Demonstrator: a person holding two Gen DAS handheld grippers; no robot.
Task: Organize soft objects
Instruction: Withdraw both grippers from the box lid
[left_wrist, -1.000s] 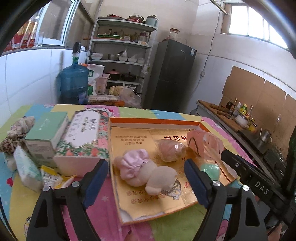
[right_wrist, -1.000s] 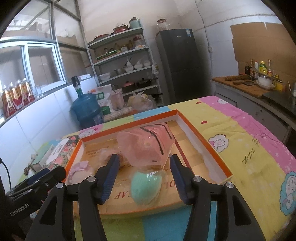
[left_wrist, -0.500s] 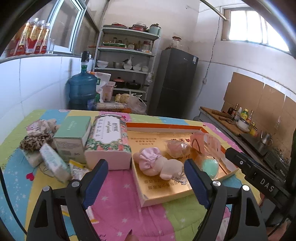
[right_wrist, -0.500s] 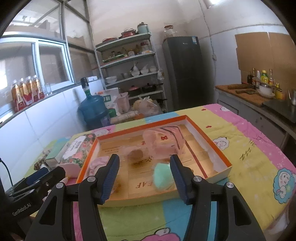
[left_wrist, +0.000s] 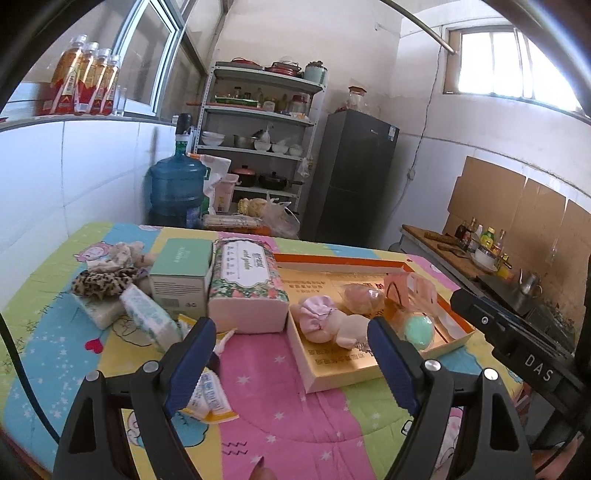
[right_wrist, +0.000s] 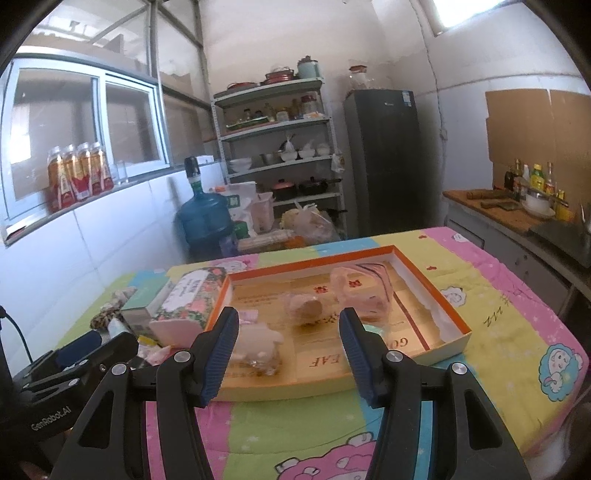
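Left wrist view: both grippers hang wide open and empty above the quilted cloth, short of the goods.

Left gripper and right gripper spread ribbed blue pads, gripping nothing. At twelve o'clock sits the orange-rimmed cardboard tray, collecting squashy things: a plush doll, a crinkly pink bag, a mint sponge. At ten o'clock, loose tissue packs and a leopard scrunchie, probably awaiting sorting, beside the floral tissue box.
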